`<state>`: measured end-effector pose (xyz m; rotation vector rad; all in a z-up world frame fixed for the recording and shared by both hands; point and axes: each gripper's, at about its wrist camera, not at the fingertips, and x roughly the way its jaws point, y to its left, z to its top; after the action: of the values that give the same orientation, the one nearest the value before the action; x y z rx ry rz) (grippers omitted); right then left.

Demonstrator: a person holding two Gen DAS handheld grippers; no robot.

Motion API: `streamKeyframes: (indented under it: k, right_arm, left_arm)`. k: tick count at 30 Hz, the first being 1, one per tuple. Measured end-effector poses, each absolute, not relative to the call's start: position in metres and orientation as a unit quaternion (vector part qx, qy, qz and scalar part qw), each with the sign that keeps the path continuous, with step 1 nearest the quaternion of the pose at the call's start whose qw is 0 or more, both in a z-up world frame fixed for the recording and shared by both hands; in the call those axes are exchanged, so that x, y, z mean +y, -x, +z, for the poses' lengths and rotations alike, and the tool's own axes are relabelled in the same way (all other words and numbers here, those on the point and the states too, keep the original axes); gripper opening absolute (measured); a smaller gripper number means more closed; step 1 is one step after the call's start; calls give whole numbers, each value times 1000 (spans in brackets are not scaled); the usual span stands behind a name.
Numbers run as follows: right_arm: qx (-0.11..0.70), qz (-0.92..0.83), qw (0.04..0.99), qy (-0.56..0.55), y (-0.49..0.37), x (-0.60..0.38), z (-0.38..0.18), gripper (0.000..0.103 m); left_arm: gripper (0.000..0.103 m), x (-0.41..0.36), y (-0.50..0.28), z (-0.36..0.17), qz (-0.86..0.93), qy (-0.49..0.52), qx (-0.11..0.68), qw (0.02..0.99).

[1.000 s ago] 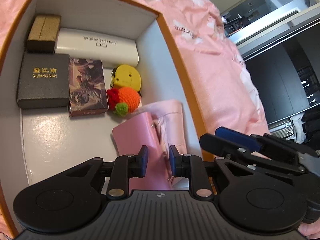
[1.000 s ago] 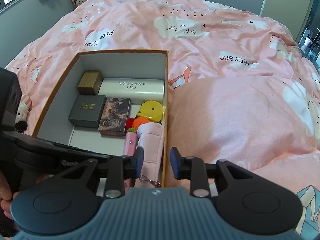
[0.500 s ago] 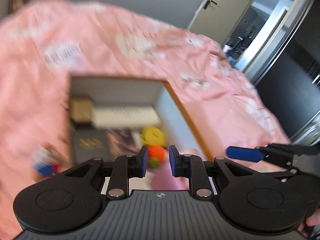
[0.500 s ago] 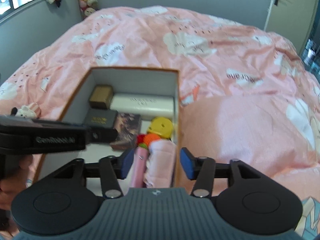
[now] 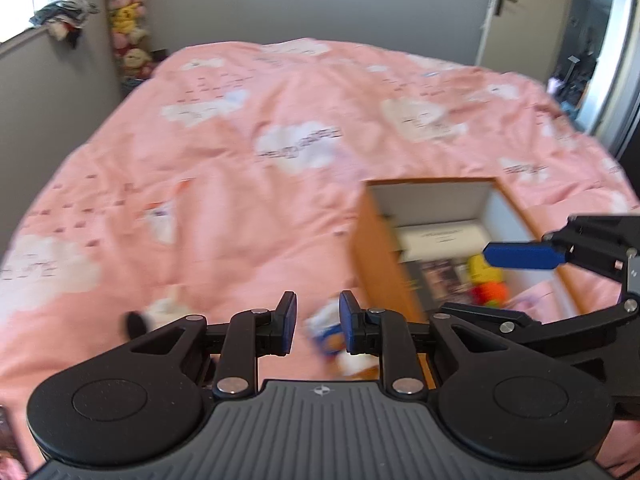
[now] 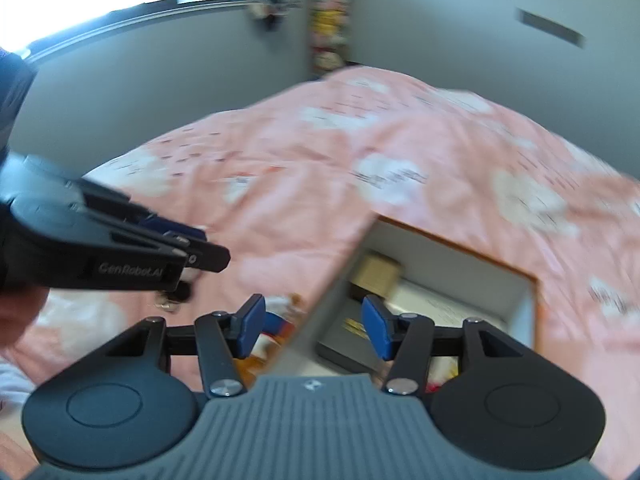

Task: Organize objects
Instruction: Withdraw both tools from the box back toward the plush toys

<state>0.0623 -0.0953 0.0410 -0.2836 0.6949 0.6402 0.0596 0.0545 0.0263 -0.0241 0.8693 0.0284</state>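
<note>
both grippers are up in the air over the bed and hold nothing, so this looks like the gap between two steps: the box (image 5: 436,196) already has things in it, and the next toy has to be fetched. the left gripper (image 5: 314,326) has its blue pads close together with only a small gap, and the gap has just grown a little; nothing is pinched in it. the right gripper (image 6: 314,326) has its pads wide apart, and they have just been opening; nothing is between them either, they only frame the box wall below. inside the box i can see a long white case (image 5: 440,236), a yellow toy (image 5: 478,266) and an orange knitted toy (image 5: 490,292), all packed near the far end. on the pink blanket (image 5: 280,120), just outside the box's near left wall, lies a small white, blue and orange toy (image 5: 326,334). it is blurry, so i cannot tell what it is. it shows right past the left gripper's tips, below them and a bit to the right. a second small white toy with a dark end (image 5: 154,312) lies further left on the blanket. i think the next move is to open the left pads wider, go down to the small toy, and close on it gently, because it looks soft and the blanket will give under it.
</note>
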Motion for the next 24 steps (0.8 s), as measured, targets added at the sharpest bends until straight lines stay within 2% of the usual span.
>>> streamKeyframes:
  k: [8,16,24]
  right_arm:
    - [392,339,831,203,-76,-26,16,59]
    - [438,310,797,277,-86,11,-24,60]
    - [471,275,778,312,-99,29,-51,60]
  left_arm:
    - [28,107,-43,1,70,61,452,887]
    - [28,122,-38,-40,73,91,494,862]
    - [28,134,-33,-51,81,106,500,855]
